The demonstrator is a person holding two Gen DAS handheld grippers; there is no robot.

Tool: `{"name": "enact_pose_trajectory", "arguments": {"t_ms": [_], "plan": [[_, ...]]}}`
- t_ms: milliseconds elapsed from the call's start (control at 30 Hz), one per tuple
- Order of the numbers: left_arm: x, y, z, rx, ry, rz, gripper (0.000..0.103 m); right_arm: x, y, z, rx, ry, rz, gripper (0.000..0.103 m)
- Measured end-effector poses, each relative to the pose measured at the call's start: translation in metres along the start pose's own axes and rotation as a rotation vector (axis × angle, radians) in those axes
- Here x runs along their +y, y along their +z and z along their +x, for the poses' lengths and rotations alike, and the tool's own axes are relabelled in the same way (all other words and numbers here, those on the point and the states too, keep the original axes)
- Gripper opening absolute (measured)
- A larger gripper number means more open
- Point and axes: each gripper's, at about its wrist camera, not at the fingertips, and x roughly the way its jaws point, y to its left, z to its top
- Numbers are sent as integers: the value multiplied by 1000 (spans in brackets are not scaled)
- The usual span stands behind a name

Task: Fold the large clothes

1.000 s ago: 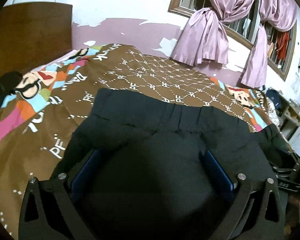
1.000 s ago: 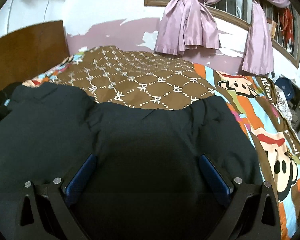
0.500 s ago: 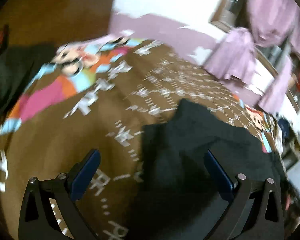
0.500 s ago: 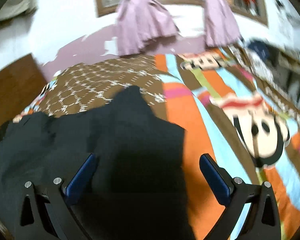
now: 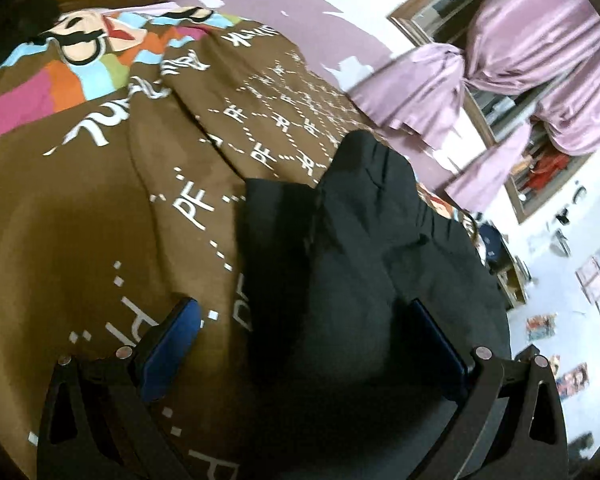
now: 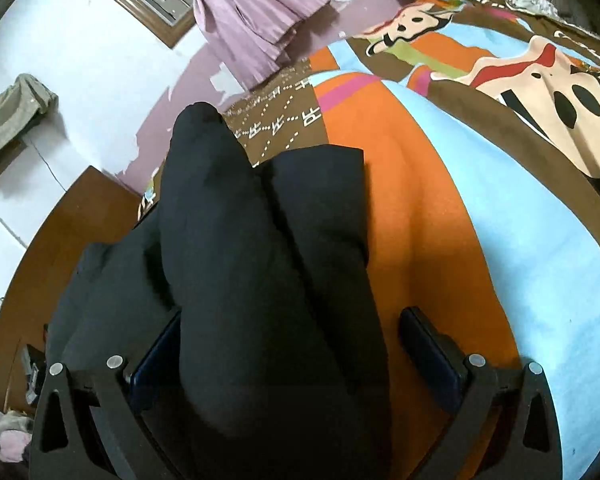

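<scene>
Black, thick fabric fills the middle of both wrist views: we take it for the large garment (image 5: 364, 264), lying bunched on the bed. From the left wrist we see it heaped over the brown "PF"-patterned bedspread (image 5: 100, 208), its near edge running between the fingers of the left gripper (image 5: 304, 332). That gripper's jaws stand wide apart; the left blue pad (image 5: 172, 344) sits over bare bedspread, the right pad (image 5: 436, 340) against the cloth. We read it as released, clamping nothing.

From the right wrist, the garment (image 6: 260, 264) rises in two long rolled folds, one ridge peaking higher than the other. It passes between the fingers of the right gripper (image 6: 290, 344), whose jaws are likewise spread wide, with orange bedspread (image 6: 428, 216) showing beside the right pad (image 6: 424, 344). Nothing pinched here either.

Beyond: pink knotted curtains (image 5: 500, 60) at a wood-framed window (image 5: 496, 128), a wooden headboard (image 6: 68, 232), peeling pink and white wall (image 6: 80, 60).
</scene>
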Motion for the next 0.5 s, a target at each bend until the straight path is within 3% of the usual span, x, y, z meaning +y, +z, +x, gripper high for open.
{"name": "enact_pose_trajectory", "arguments": {"t_ms": [233, 333, 500], "plan": [[-9, -4, 16, 96, -57, 79, 101, -4, 0, -4, -4, 26, 14, 103], [-7, -4, 20, 142, -98, 92, 101, -5, 4, -1, 33, 30, 31, 103], [-4, 5, 22, 201, -105, 75, 101, -4, 14, 2, 77, 42, 44, 103]]}}
